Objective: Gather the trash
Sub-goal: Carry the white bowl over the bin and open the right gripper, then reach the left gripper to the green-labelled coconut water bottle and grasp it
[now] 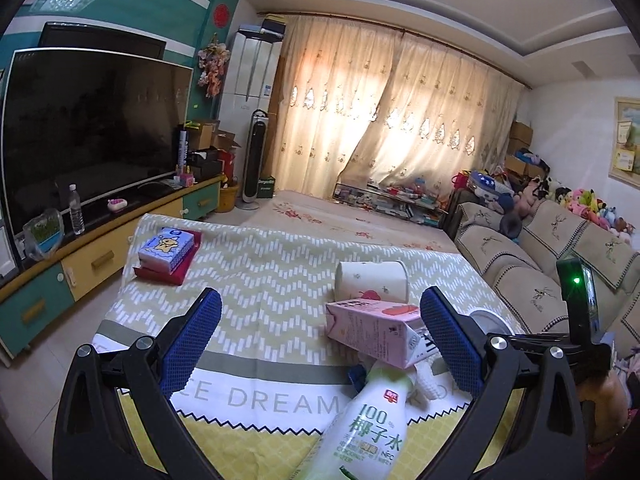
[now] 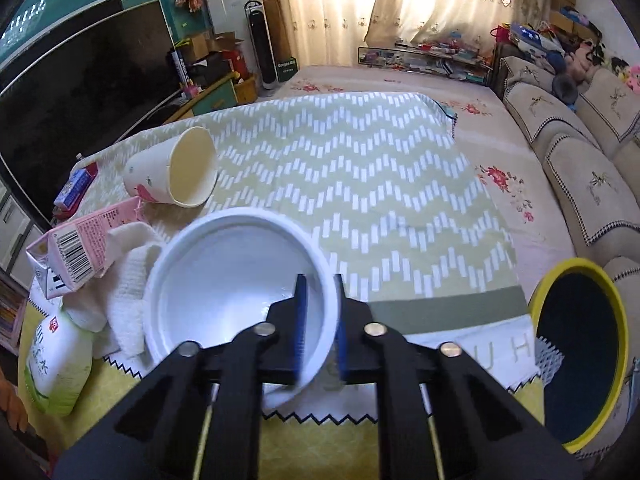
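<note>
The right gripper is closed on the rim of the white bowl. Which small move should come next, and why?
Probably lift the white bowl slightly and carry it toward the yellow-rimmed bin. The right gripper pinches its rim, and the open bin stands just beside the table edge.

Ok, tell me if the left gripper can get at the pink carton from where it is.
Probably yes. The left gripper is open, and the pink carton lies just ahead between its fingers, on top of the pile. Only the coconut water bottle crowds in from below.
</note>
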